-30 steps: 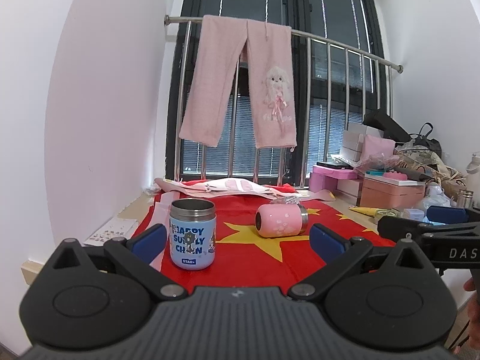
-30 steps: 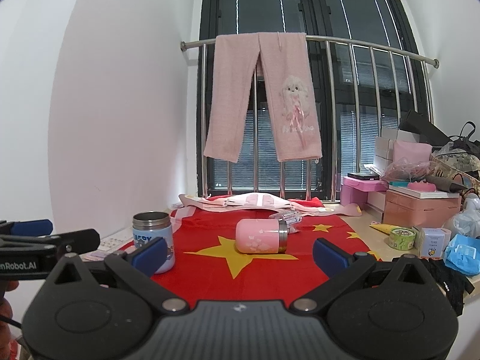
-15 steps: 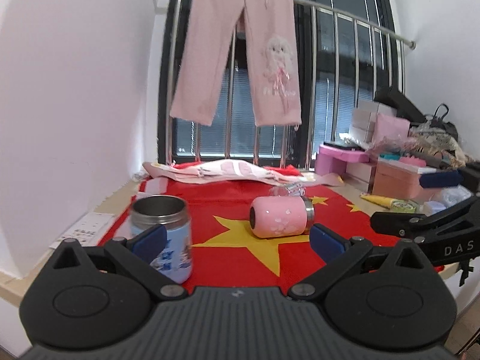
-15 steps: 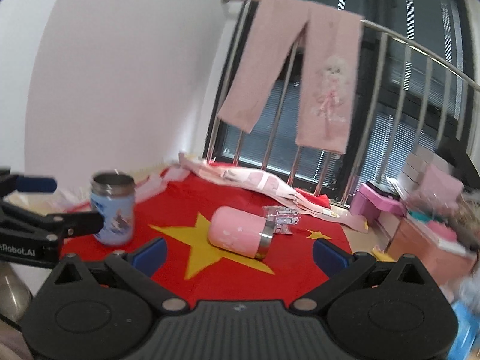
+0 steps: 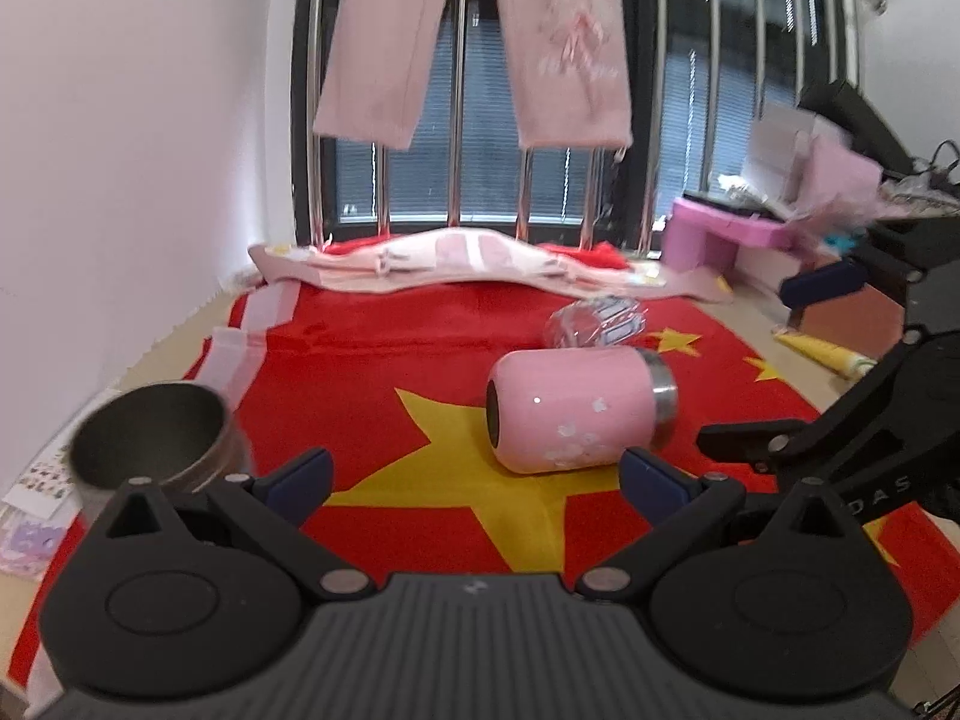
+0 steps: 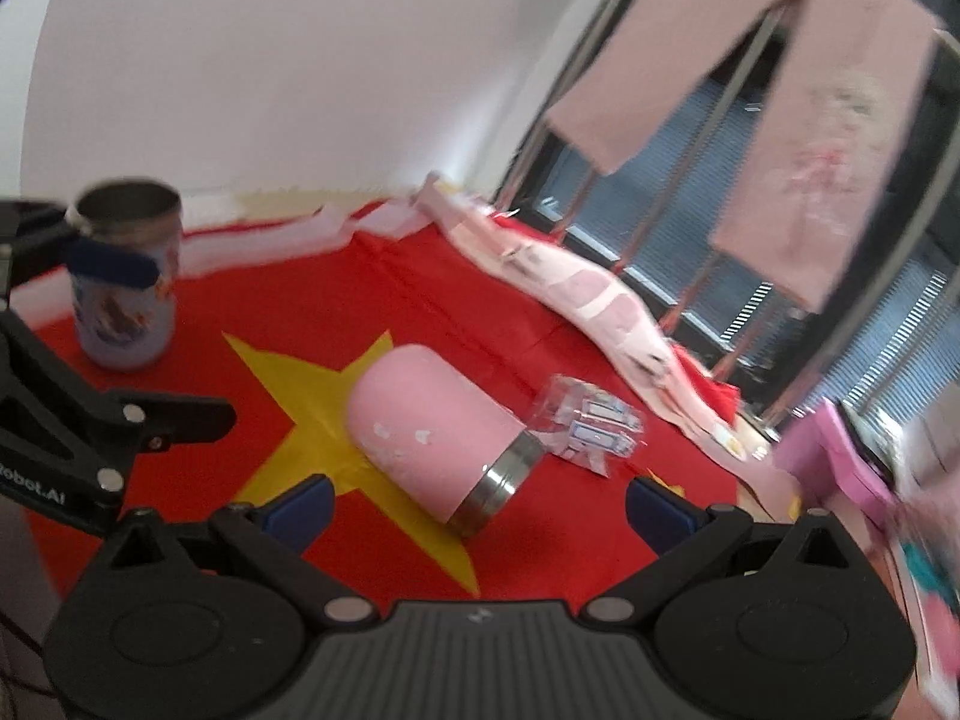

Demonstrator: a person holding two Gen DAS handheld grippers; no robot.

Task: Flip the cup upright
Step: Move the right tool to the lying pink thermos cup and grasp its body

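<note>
Left hand-held gripper [image 5: 474, 477]: matte black plastic body w/ ribbed centre panel, two round discs, silver screws at linkage pivots, dark-blue fingertip pads [image 5: 297, 474]. Right hand-held gripper [image 6: 477, 501]: same build; white "DAS" lettering on its side in the left wrist view.

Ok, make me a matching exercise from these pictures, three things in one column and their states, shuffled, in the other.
Things:
1. pink cup
2. blue cup
3. pink trousers

States:
A. hanging on the rail
B. lying on its side
C. standing upright, mouth open

Pairs: 1-B, 2-C, 3-A
</note>
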